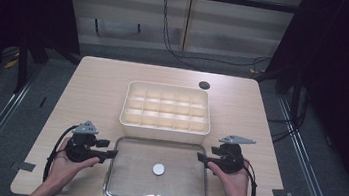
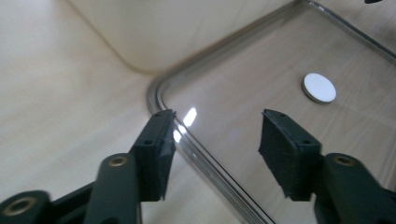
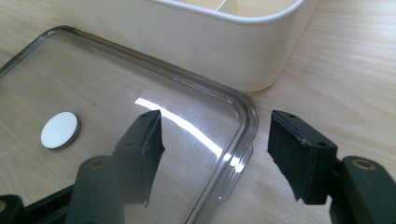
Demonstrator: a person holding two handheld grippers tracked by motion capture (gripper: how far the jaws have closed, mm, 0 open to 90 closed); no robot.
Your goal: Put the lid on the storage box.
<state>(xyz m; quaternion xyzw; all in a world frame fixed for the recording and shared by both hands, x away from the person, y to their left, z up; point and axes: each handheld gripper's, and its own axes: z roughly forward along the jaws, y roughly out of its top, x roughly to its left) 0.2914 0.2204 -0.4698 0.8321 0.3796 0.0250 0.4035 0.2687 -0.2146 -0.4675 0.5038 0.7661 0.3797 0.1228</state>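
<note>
Lower left of the high view, the left gripper (image 1: 111,154) gapes wide across the clear lid's (image 1: 125,172) left rim, gripping nothing. Lower right, the right gripper (image 1: 200,156) gapes wide at its right rim. Frame centre beyond, the cream divided box (image 1: 164,122).

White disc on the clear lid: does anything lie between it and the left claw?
No. In the high view, bare clear lid stretches between the left claw and the white disc.
</note>
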